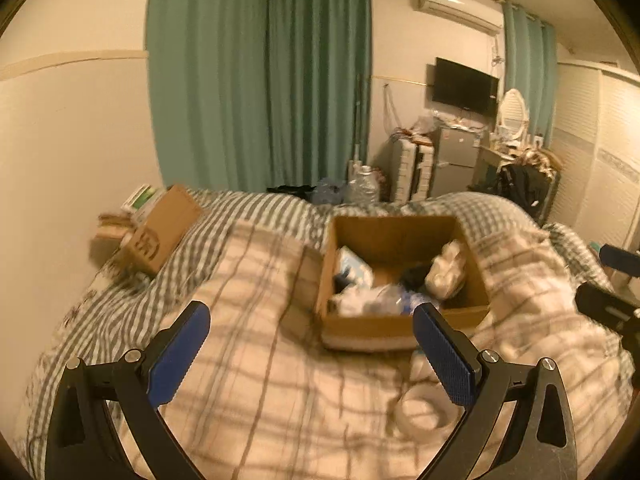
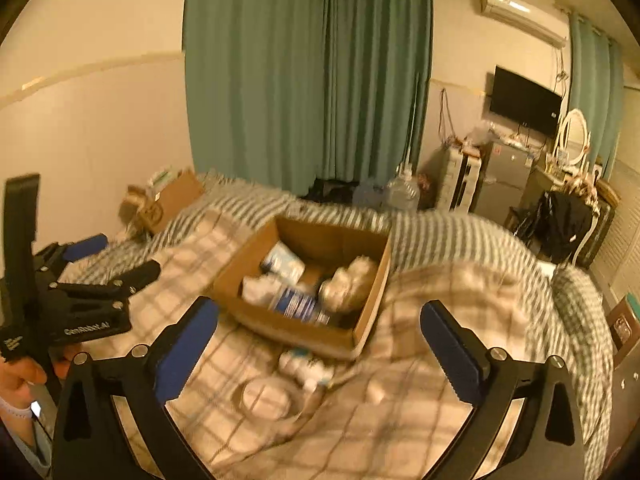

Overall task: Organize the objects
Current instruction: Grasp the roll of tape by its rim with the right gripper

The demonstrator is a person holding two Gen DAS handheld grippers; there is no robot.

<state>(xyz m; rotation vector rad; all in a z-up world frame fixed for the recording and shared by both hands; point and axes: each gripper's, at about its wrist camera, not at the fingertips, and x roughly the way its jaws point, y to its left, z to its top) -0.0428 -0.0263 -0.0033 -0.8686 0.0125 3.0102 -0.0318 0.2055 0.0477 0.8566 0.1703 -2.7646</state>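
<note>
I am holding both grippers above a bed (image 1: 280,380) spread with a cream plaid blanket, where an open cardboard box (image 1: 400,324) is sitting near the middle. The left gripper (image 1: 312,344) is hanging with its blue-padded fingers (image 1: 180,354) spread wide apart and nothing between them; the right gripper (image 2: 320,344) is doing the same, empty, just short of the box (image 2: 300,332).

The box is brown and shallow with its top open, and it is lying partly filled: a pale blue-and-white packet (image 2: 282,264) is leaning toward the far-left corner, a crinkled whitish bag (image 2: 350,284) is resting against the right wall, and a clear wrapper with blue print (image 2: 298,304) is lying along the near side. Motion blur is smearing the details, so I cannot read any labels.

Just in front of the box, a round white roll (image 2: 268,398), seemingly tape, is lying flat on the blanket, with a small white-and-blue item (image 2: 302,366) between it and the box wall. In the right wrist view, the left gripper (image 2: 104,258) is showing at the left edge, gripped by a bare hand (image 2: 24,372). A second, closed carton (image 1: 160,236) is lying at the far-left edge of the bed by the wall, well apart from the open one. Green curtains (image 1: 260,80) are hanging behind.
</note>
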